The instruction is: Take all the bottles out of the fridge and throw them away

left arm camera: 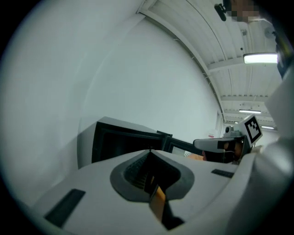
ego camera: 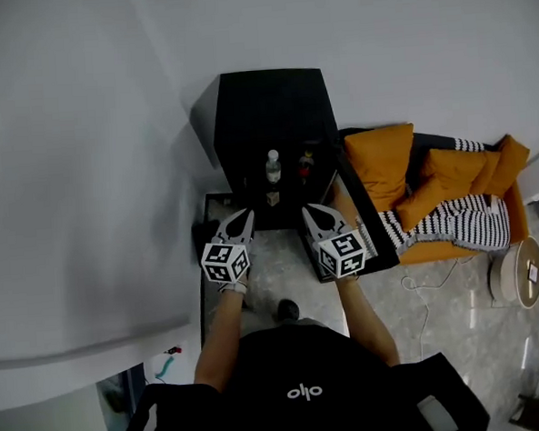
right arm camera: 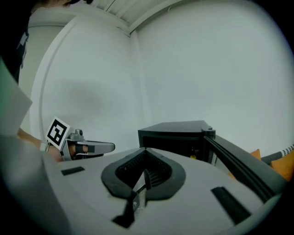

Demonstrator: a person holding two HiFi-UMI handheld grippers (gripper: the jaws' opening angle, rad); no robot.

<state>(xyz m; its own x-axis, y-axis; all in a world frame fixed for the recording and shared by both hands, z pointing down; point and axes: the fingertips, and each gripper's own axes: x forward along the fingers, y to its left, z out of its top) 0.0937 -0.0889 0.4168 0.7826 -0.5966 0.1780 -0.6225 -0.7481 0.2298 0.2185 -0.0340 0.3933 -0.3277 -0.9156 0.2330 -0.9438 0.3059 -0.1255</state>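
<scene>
Two bottles stand inside the small black cube-shaped fridge (ego camera: 268,110), which sits on the floor against the white wall, its door (ego camera: 373,236) swung open to the right. One is a clear plastic bottle with a white cap (ego camera: 273,167). Just to its right is a darker bottle with some red on it (ego camera: 305,165). A small pale item (ego camera: 272,199) sits on the level below, too small to identify. The left hand-held gripper (ego camera: 243,217) and the right hand-held gripper (ego camera: 312,212) are held side by side in front of the opening, apart from the bottles. Each has its jaws pressed together with nothing between them. An orange sofa with cushions and a striped black-and-white blanket (ego camera: 451,199) stands beside the door.
</scene>
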